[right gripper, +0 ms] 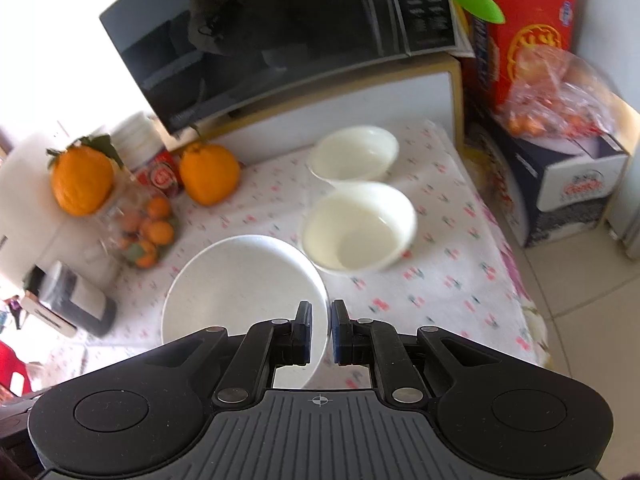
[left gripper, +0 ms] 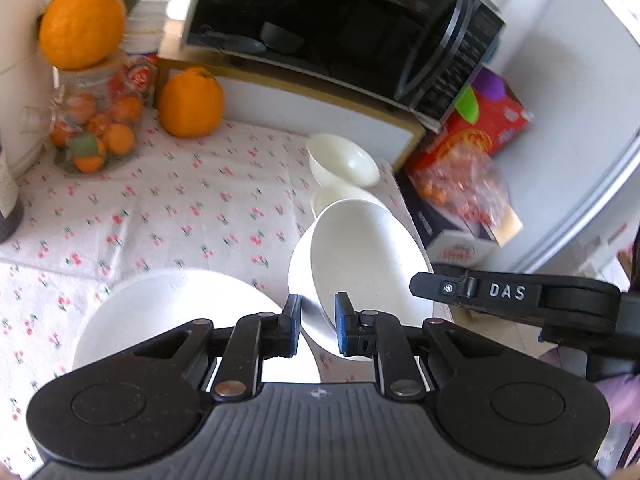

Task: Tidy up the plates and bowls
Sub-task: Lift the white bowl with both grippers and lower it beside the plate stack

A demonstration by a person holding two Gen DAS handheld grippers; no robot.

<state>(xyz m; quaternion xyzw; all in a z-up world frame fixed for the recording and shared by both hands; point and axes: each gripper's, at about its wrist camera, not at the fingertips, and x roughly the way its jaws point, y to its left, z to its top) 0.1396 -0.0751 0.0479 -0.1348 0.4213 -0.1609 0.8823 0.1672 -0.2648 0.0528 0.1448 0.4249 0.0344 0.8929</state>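
My left gripper (left gripper: pixel 318 320) is shut on the rim of a white speckled bowl (left gripper: pixel 360 256), held tilted above the cloth. A white plate (left gripper: pixel 176 312) lies below it at the left. My right gripper (right gripper: pixel 320 330) is shut on the rim of the same white bowl (right gripper: pixel 240 292); its finger (left gripper: pixel 512 294) shows at the right of the left wrist view. Two cream bowls stand on the table: a nearer one (right gripper: pixel 358 226) and a farther one (right gripper: pixel 354 154), also in the left wrist view (left gripper: pixel 344 160), where the nearer one (left gripper: pixel 340 198) is partly hidden.
A cherry-print tablecloth (left gripper: pixel 160 208) covers the table. A black microwave (left gripper: pixel 340 28) sits on a white box at the back. Oranges (left gripper: pixel 190 104), a glass jar of small oranges (left gripper: pixel 92 128) and a dark bottle (right gripper: pixel 80 304) stand at the left. Cartons and a bag (right gripper: pixel 556 92) are right of the table.
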